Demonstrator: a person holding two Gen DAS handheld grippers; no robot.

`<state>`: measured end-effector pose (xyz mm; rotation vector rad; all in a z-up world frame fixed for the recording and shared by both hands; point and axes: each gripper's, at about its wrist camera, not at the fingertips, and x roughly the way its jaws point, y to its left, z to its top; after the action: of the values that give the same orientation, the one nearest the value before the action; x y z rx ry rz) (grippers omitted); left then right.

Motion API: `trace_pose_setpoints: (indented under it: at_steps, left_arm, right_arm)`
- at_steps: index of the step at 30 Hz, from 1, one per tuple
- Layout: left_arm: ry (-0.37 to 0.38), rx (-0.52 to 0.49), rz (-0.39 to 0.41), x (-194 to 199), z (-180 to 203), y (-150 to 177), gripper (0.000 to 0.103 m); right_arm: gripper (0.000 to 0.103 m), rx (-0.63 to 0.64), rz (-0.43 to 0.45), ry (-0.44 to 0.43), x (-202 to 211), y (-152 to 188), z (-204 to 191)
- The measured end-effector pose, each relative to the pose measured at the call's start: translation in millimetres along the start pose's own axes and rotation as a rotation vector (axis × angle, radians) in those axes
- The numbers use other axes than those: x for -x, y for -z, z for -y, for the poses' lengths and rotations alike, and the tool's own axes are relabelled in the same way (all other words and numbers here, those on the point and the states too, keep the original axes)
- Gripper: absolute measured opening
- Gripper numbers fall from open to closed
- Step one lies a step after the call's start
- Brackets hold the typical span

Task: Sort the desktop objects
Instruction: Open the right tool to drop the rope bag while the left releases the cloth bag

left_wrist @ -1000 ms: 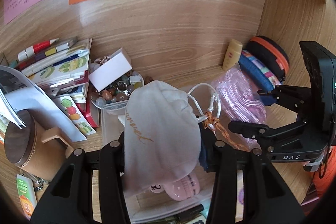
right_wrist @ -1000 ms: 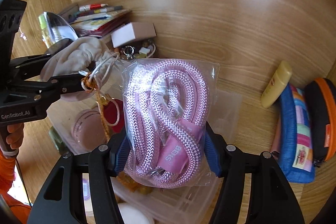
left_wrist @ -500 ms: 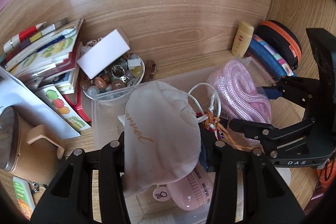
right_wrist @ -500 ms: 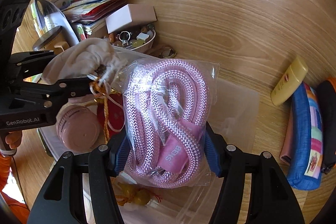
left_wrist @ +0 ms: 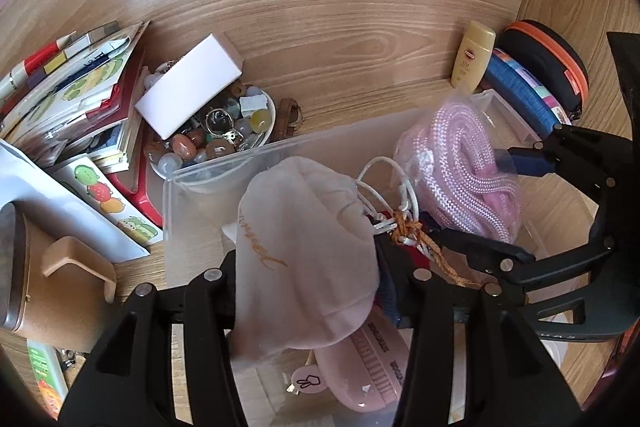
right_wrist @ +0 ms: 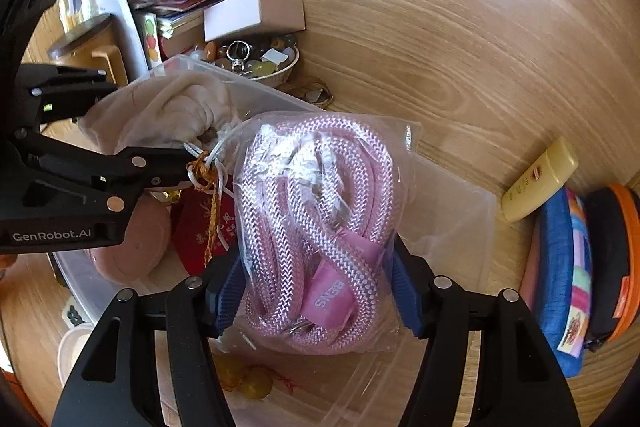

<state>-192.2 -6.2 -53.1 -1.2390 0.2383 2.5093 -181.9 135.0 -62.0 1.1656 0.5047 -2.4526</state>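
Observation:
My left gripper (left_wrist: 312, 267) is shut on a white drawstring pouch (left_wrist: 300, 259) with gold script, held over a clear plastic bin (left_wrist: 224, 167). My right gripper (right_wrist: 316, 287) is shut on a clear bag of pink rope (right_wrist: 316, 227), held above the same bin (right_wrist: 460, 227). The rope bag also shows in the left wrist view (left_wrist: 460, 167), and the pouch in the right wrist view (right_wrist: 168, 111). The pouch's white cord and an orange tassel (left_wrist: 408, 227) hang between the two. A pink brush (left_wrist: 372, 359) and a red charm (right_wrist: 208, 227) lie in the bin.
A bowl of stones and trinkets (left_wrist: 224, 139) with a white box (left_wrist: 188, 91) on it stands behind the bin. Books (left_wrist: 72, 99) and a brown mug (left_wrist: 52, 279) are at the left. A yellow tube (left_wrist: 472, 55), a blue pouch (right_wrist: 560, 279) and an orange-rimmed case (left_wrist: 552, 67) sit at the right.
Both grippers have moved down towards the bin with their loads still held. The bin and its contents now fill more of both views.

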Motion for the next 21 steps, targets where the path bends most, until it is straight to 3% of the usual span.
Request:
trace_pose_setpoints:
  at_steps: [4, 7, 10, 21]
  left_arm:
    - [-0.002, 0.0, 0.001, 2, 0, 0, 0.055]
    - [-0.024, -0.009, 0.023, 10, 1, 0, 0.058]
    - [-0.037, -0.017, 0.058, 21, 4, -3, 0.068]
    - [-0.096, -0.061, 0.161, 67, 20, 0, 0.087]
  right_arm:
    - [0.063, -0.011, 0.003, -0.001, 0, 0, 1]
    - [0.072, -0.011, 0.021, 0.019, 4, 0, 0]
    - [0.072, -0.004, 0.042, 0.033, 11, 0, -2]
    - [0.081, -0.033, 0.124, 0.077, 51, 5, 6]
